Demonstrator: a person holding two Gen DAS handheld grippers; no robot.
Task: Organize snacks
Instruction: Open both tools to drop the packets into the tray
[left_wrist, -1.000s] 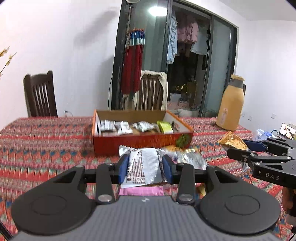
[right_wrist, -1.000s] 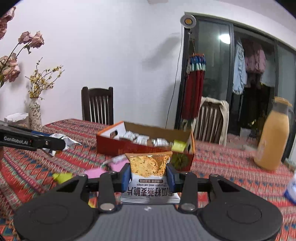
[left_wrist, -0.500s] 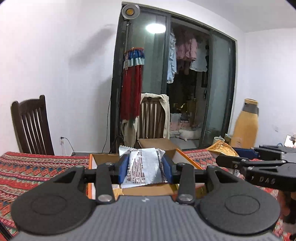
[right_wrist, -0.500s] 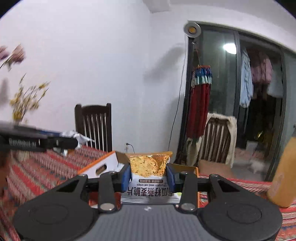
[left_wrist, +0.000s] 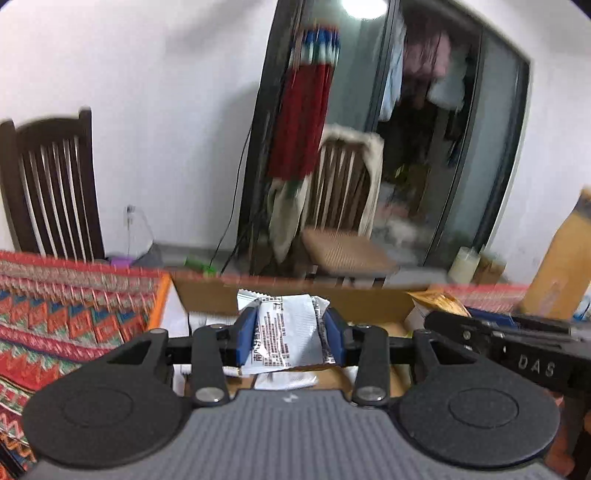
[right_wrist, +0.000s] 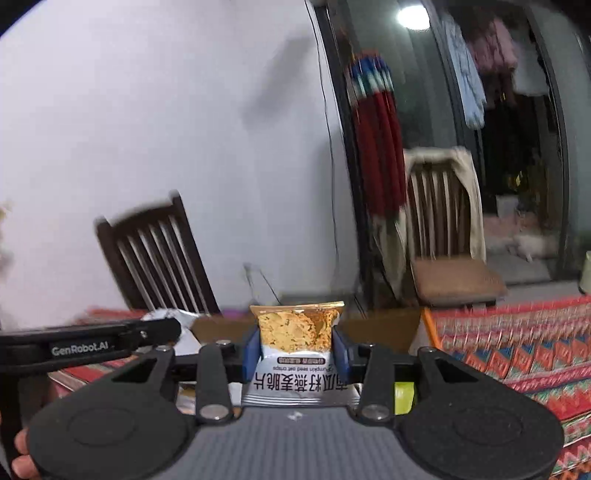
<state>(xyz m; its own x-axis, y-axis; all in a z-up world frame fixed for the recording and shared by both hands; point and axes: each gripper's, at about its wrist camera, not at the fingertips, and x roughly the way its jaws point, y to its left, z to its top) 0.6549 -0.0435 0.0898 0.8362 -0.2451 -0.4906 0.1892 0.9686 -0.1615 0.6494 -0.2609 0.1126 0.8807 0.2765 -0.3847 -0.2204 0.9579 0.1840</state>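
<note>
My left gripper (left_wrist: 291, 334) is shut on a silver snack packet (left_wrist: 286, 332) with black print, held over the open cardboard box (left_wrist: 207, 299). My right gripper (right_wrist: 295, 349) is shut on a pumpkin seed crisps packet (right_wrist: 297, 332), gold on top and white below, also over the box (right_wrist: 384, 325). In the left wrist view the right gripper (left_wrist: 517, 339) juts in from the right with a corner of the gold packet (left_wrist: 437, 301). Seen from the right wrist, the left gripper (right_wrist: 92, 341) reaches in from the left with the silver packet (right_wrist: 166, 315). Little of what lies in the box shows.
The table wears a red patterned cloth (left_wrist: 66, 317). Two dark wooden chairs (left_wrist: 51, 184) (right_wrist: 439, 218) stand behind it near the wall and glass door. A tan jug (left_wrist: 554, 266) stands at the right. A hand (right_wrist: 22, 458) grips the left tool.
Both grippers have travelled forward from the near table to above the box, each keeping its packet. The loose snacks that lay in front of the box have dropped out of view.
</note>
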